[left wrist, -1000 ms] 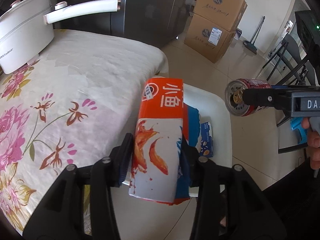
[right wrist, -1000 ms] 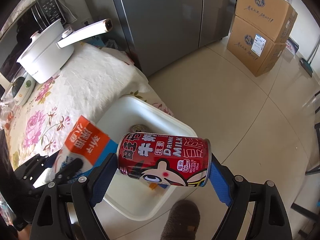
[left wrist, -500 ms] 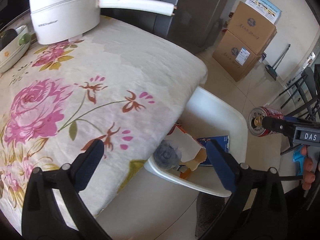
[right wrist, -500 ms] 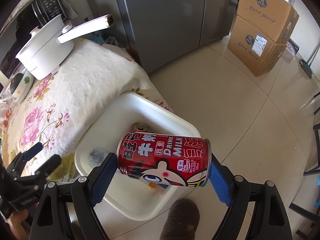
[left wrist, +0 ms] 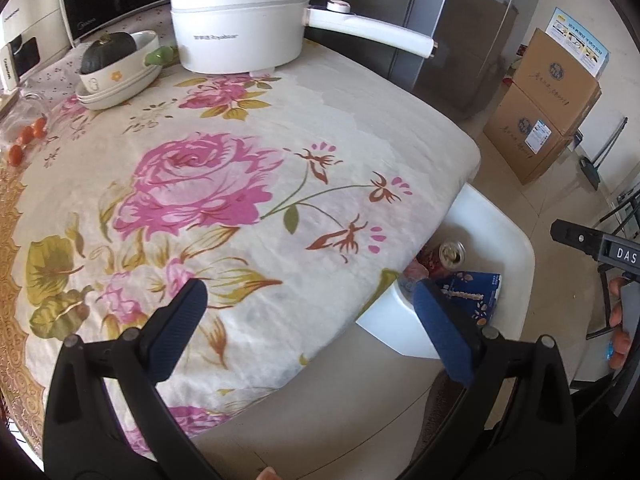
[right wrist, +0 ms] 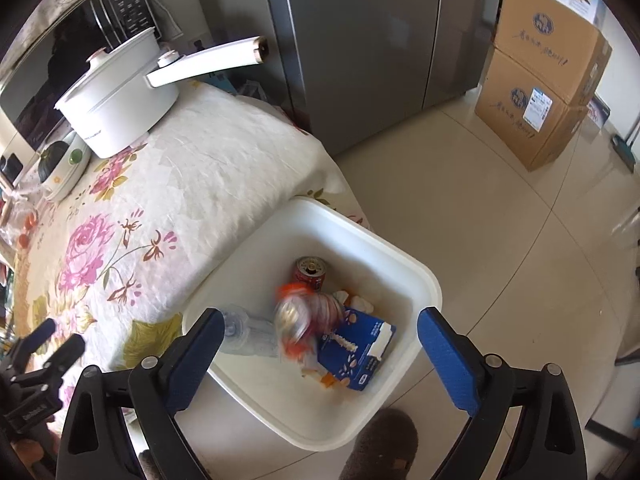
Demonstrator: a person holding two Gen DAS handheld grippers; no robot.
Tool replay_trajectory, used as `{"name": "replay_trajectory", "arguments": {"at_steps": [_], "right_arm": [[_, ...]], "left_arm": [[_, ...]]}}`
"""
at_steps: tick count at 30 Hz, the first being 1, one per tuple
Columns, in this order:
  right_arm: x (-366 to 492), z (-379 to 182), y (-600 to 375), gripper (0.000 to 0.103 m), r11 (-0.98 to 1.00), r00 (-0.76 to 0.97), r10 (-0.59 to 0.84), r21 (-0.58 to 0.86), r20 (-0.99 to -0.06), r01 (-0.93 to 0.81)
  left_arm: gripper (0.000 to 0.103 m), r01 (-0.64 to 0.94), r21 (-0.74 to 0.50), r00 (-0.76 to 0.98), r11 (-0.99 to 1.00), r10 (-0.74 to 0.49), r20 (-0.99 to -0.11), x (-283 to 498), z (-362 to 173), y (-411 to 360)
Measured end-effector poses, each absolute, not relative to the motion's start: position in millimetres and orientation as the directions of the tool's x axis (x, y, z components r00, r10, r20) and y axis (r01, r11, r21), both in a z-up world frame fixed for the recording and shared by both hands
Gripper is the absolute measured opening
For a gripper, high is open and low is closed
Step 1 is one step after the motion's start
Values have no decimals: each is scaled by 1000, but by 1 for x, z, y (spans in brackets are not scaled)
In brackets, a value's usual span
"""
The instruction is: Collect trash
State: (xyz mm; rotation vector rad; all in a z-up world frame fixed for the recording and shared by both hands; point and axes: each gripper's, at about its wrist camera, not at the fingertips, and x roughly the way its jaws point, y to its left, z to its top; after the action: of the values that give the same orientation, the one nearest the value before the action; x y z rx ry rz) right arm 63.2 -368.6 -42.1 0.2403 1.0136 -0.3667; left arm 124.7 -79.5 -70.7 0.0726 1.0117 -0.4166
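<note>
Looking down your right hand-held gripper [right wrist: 320, 344], you've got the white bin [right wrist: 424, 280] sitting on the floor right against the edge of the worktop [left wrist: 360, 128] with the floral cloth. Its jaws are opening and nothing sits between the pads. Below them there's a blurred red can [right wrist: 304, 324] over the pile in the bin, too smeared to say whether it's touching anything. Inside the bin you can also make out another red can [right wrist: 310, 272] standing upright near the far wall, a blue carton [right wrist: 356, 352] lying flat, and a clear plastic bottle [right wrist: 244, 332] on its side by the near-left wall.

Your left hand-held gripper [left wrist: 308, 320] is spread wide and empty too, hovering over the worktop's corner, with one pad above the cloth and the other over the bin's rim.

Farther back on the worktop there's a white pot [left wrist: 240, 24] with a long handle, a bowl [left wrist: 120, 68] holding a dark squash, and a few small tomatoes [left wrist: 24, 140] off at the left edge.
</note>
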Motion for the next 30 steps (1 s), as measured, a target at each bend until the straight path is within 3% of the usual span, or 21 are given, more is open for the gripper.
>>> {"name": "replay_trajectory", "arguments": {"at_steps": [16, 30], "right_arm": [[43, 6, -280, 99, 964, 670, -255, -128, -698, 234], [27, 22, -225, 103, 967, 769, -252, -183, -587, 177]], "left_arm": [[102, 121, 54, 644, 991, -37, -764, 82, -28, -25], [102, 88, 31, 737, 996, -44, -675, 56, 1, -3]]}}
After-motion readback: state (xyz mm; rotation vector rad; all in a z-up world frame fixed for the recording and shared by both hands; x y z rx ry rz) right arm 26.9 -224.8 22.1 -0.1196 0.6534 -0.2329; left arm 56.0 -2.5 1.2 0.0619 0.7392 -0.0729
